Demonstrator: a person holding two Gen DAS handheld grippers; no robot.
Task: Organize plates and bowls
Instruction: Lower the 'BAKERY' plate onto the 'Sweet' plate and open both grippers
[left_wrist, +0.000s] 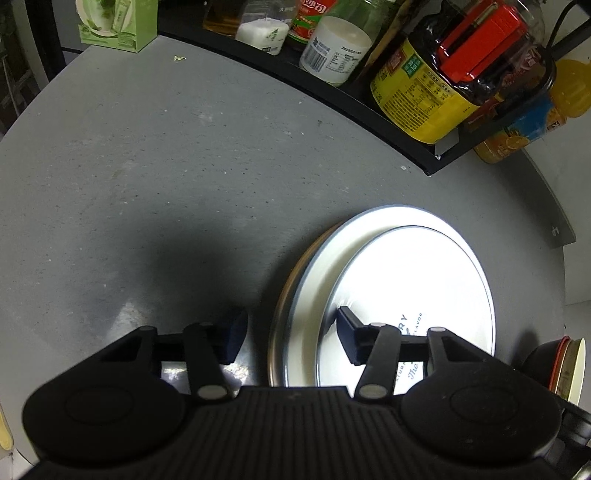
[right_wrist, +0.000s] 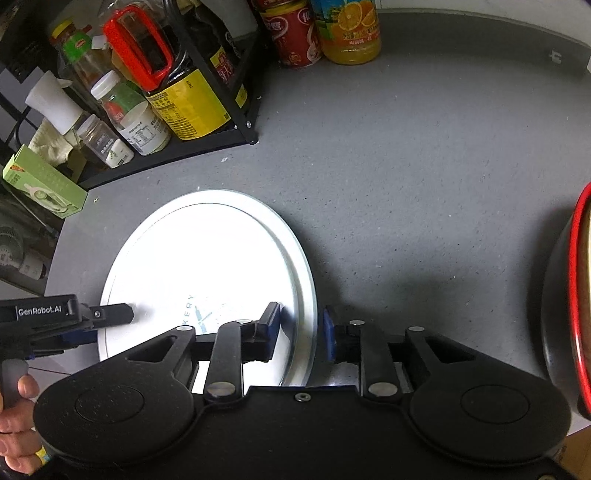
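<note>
Right wrist view shows the right gripper (right_wrist: 301, 332) straddling the near right rim of the plates (right_wrist: 207, 266), which lie stacked on the grey desk (right_wrist: 406, 184). Its jaws stand a little apart, one pad over the white face and one outside the rim, and neither looks pressed on, so I judge the stack has been set down and is being let go. At the left edge of this view a hand (right_wrist: 16, 424) holds the left gripper (left_wrist: 291, 338), one finger reaching over the plates' left side. From the left wrist, its jaws stand open: one pad over the small plate (left_wrist: 413, 288), the other over bare desk, with the big plate (left_wrist: 369, 229) beneath.

To do the release well, I would widen the right jaws until both pads clear the rim, then lift straight up so nothing drags. The small plate sits off-centre toward the near right; a gentle push from the left gripper could centre it.

Glare washes out the plate faces, so only scraps of lettering read. A brownish edge under the big plate hints at a third piece, but I cannot tell. A red-rimmed bowl (right_wrist: 576, 295) is cut off at the right. Both grippers' bodies hide the stack's near edge.
</note>
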